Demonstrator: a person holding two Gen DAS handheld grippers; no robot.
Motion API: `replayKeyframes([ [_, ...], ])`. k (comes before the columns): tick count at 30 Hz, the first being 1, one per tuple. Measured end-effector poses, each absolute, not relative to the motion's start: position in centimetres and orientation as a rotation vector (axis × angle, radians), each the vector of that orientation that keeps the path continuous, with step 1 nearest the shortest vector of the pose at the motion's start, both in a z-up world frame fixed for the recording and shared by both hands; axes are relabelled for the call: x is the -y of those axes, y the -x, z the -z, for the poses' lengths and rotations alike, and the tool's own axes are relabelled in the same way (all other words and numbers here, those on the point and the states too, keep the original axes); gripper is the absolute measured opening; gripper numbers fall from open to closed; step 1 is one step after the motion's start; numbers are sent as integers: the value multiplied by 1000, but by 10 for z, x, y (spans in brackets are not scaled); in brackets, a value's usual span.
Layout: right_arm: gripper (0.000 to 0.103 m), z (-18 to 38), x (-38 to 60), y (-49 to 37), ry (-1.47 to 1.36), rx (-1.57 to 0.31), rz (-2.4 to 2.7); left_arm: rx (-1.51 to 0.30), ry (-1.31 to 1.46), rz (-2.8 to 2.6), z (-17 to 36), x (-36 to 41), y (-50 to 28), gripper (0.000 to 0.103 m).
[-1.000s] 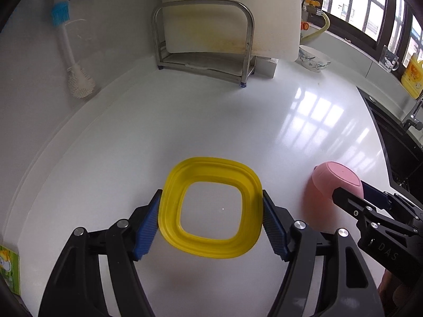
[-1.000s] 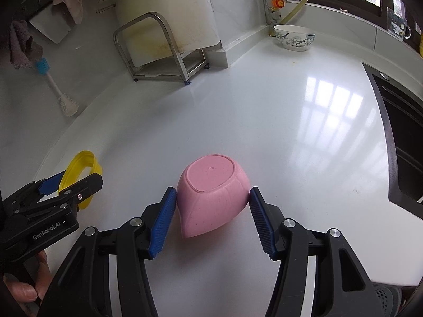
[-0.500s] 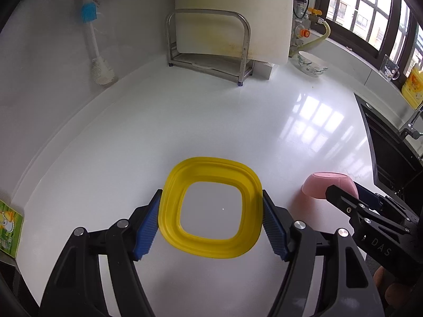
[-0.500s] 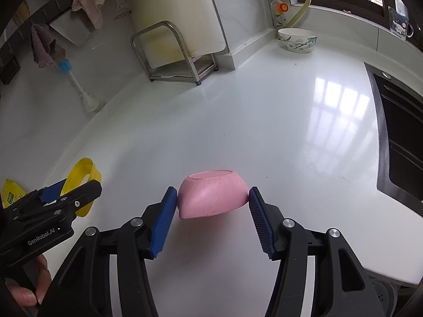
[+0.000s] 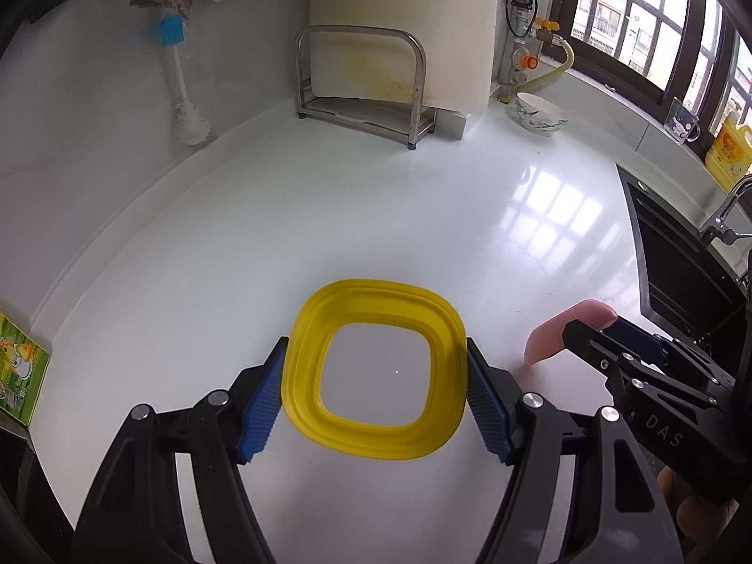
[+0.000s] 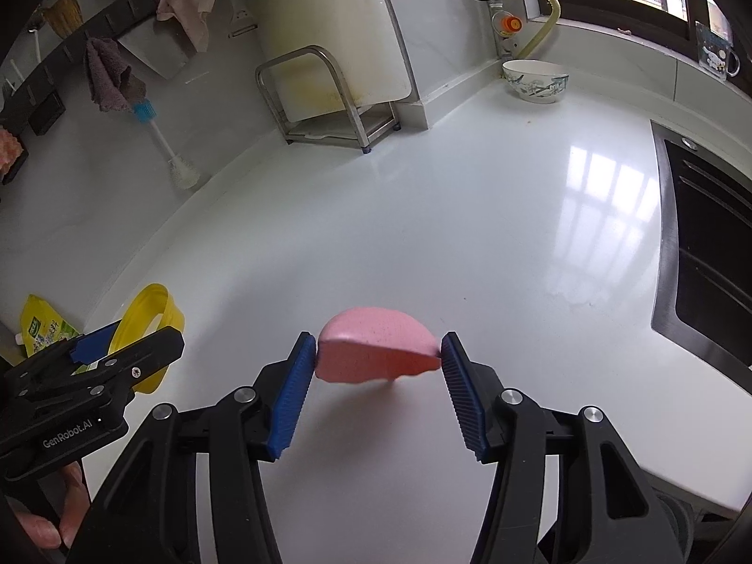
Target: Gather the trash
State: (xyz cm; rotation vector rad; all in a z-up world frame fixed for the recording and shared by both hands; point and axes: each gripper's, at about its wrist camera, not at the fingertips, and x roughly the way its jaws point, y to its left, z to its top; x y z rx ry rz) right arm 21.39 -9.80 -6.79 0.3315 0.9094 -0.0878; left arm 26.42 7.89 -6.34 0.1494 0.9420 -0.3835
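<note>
Bench [image 5: 423, 216] of glossy white spreads wide and bare ahead of me, its black sink [image 5: 681, 254] edging it at three o'clock. My left claw [image 5: 376, 392] grips the yellow square ring [image 5: 373, 442] by its side edges, lifted, hole facing me. My right claw [image 6: 378, 378] is closing on the pink bowl [image 6: 376, 345], mouth tilted down, held clear above the bench. A patterned bowl [image 6: 536, 77] sits at one o'clock.
</note>
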Motion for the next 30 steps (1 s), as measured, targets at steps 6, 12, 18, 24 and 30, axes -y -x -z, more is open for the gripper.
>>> replayKeyframes([
  [6,5,69,98,-211,-323,-952,49,-935,-145,379,58,-77,-254,68],
  [12,5,70,107,-199,-355,-952,7,-937,-139,365,58,-76,-243,68],
  [18,11,66,122,-182,-379,-932,-8,-946,-125,356,60,-77,-233,68],
  [24,54,69,132,-165,-366,-932,21,-951,-116,351,61,-74,-228,68],
  [30,62,75,138,-143,-356,-952,55,-950,-117,363,62,-69,-223,68],
])
